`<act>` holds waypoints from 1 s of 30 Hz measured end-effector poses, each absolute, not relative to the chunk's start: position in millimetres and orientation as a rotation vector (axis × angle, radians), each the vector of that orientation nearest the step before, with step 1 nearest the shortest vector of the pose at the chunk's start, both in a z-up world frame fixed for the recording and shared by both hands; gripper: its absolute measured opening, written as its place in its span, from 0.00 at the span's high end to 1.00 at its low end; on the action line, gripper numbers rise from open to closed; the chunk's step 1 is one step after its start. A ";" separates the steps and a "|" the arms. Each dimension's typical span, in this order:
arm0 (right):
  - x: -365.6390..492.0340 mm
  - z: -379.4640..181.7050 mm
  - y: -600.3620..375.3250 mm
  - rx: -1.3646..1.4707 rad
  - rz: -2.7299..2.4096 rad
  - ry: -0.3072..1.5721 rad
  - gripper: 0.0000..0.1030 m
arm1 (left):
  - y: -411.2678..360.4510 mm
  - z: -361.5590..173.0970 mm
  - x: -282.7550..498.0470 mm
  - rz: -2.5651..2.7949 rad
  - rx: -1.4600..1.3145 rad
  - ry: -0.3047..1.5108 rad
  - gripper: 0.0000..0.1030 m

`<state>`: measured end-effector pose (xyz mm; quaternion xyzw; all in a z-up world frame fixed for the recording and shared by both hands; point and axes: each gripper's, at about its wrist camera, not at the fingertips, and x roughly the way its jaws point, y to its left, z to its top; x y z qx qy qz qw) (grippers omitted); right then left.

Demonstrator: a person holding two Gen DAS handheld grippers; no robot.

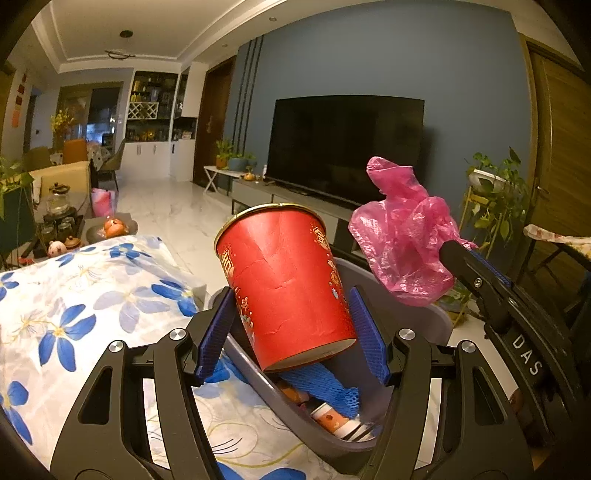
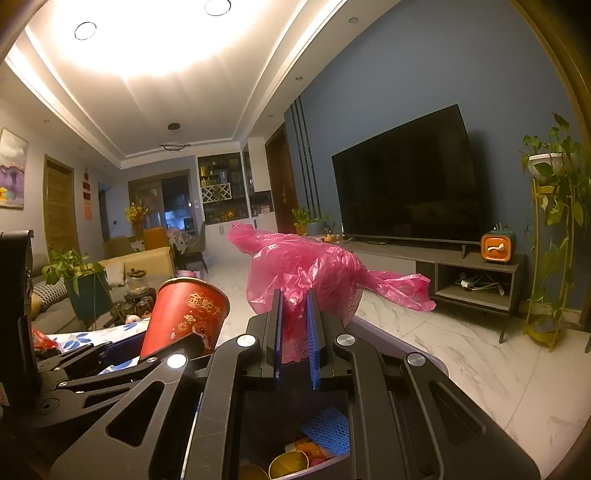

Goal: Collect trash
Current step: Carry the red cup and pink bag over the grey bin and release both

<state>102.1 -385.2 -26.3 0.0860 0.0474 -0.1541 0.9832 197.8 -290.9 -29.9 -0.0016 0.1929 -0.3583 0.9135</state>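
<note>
A living room with a blue wall and a big dark TV (image 1: 345,147) lies behind. Near us sits a grey bin (image 1: 424,317) beside a flowered cloth (image 1: 74,295). The left gripper (image 1: 291,332) squeezes a red paper cup (image 1: 288,284) above the bin. The right gripper (image 2: 294,332) pinches a pink plastic bag (image 2: 306,269) on the right.

Warm ceiling light (image 2: 147,33) glares overhead, room dim below, sharp focus, fisheye-bent edges.

- Red paper cup (image 1: 286,284), gold-rimmed, tilted, above the grey bin (image 1: 424,314).
- Crumpled pink plastic bag (image 1: 402,240), aloft over the bin's far rim.
</note>
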 end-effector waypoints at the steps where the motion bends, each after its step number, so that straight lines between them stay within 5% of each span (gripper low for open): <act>1: 102.8 -26.9 -385.5 0.173 -0.309 0.096 0.88 | -292.7 -31.3 198.6 -0.741 -0.004 0.400 0.39; 16: 105.8 -27.7 -390.9 0.183 -0.300 0.110 0.86 | -310.7 -42.2 201.8 -0.760 -0.001 0.429 0.39; 19: 105.5 -27.6 -392.7 0.194 -0.303 0.106 0.74 | -312.2 -43.2 202.4 -0.761 -0.002 0.437 0.39; 27: 97.3 -28.0 -399.4 0.226 -0.323 0.089 0.65 | -319.0 -49.2 204.1 -0.763 0.016 0.454 0.37; 30: 92.3 -26.8 -399.5 0.226 -0.325 0.084 0.62 | -320.1 -51.9 203.8 -0.751 0.031 0.456 0.28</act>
